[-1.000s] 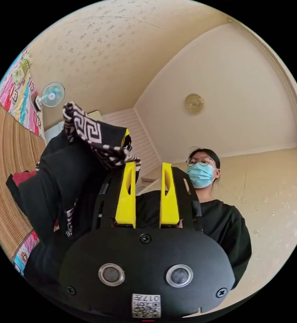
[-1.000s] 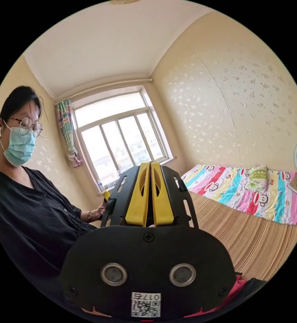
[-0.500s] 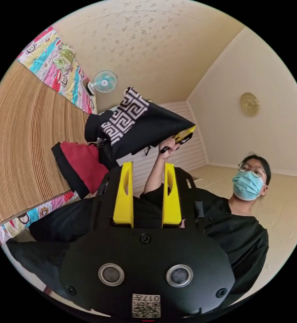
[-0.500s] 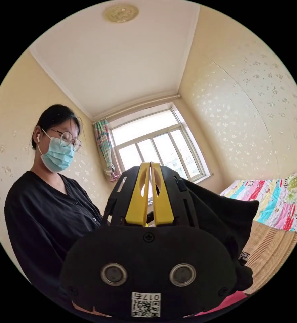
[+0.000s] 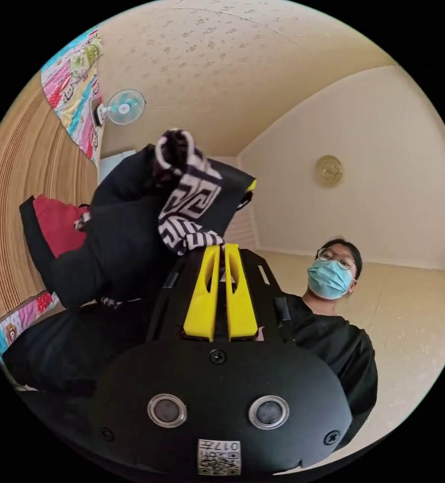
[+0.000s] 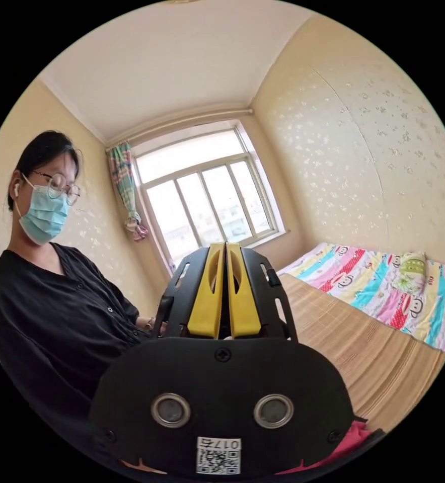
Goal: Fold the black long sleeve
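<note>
Black long sleeve (image 5: 127, 241) hangs bunched in mid-air over the bed mat (image 5: 11, 201), my left gripper (image 5: 221, 249) seems pinched on its patterned edge, right gripper (image 6: 225, 246) closed too, so a thin bite could slip.

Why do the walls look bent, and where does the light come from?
Both views are fisheye, so straight wall edges bow inside a black circle. In the right gripper view, daylight floods through the window, washing it out. In the left gripper view, the black garment stays dark, its folds hard to read.
</note>
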### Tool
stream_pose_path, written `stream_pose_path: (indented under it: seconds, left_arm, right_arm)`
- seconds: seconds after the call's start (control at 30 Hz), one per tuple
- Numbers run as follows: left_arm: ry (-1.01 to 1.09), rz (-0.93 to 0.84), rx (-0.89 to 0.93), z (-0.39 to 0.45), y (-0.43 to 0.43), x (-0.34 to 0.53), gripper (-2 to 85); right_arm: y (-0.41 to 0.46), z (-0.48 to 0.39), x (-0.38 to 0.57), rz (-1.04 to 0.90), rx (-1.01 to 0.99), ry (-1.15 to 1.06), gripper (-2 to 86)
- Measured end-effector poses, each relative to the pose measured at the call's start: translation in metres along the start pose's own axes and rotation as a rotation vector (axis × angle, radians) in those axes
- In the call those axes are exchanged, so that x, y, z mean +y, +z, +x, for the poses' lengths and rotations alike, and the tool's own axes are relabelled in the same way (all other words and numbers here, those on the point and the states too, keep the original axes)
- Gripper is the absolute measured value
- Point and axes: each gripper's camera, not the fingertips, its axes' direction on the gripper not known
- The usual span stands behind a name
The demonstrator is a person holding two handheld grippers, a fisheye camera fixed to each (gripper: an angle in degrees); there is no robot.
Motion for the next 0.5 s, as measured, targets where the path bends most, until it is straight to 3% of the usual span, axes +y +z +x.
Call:
stream_pose_path:
  seconds: [0.07,0.17,0.3,0.5]
  left_arm:
    - [0.05,0.0,-0.004,0.005,-0.001,-0.004,-0.7]
    - [0.108,-0.059,-0.096,0.009,0.006,-0.01,-0.8]
    - [0.06,-0.09,-0.363,-0.015,0.013,-0.007,-0.8]
    - [0.09,0.107,-0.237,-0.046,-0.013,0.002,-0.9]
  right_arm:
    - [0.016,0.025,0.013,-0.028,0.088,0.049,0.6]
    - [0.023,0.058,0.033,0.013,-0.007,0.073,0.8]
    - [0.052,0.09,0.058,-0.07,-0.065,0.146,1.5]
    - [0.135,0.074,0.109,-0.348,-0.137,0.156,6.3]
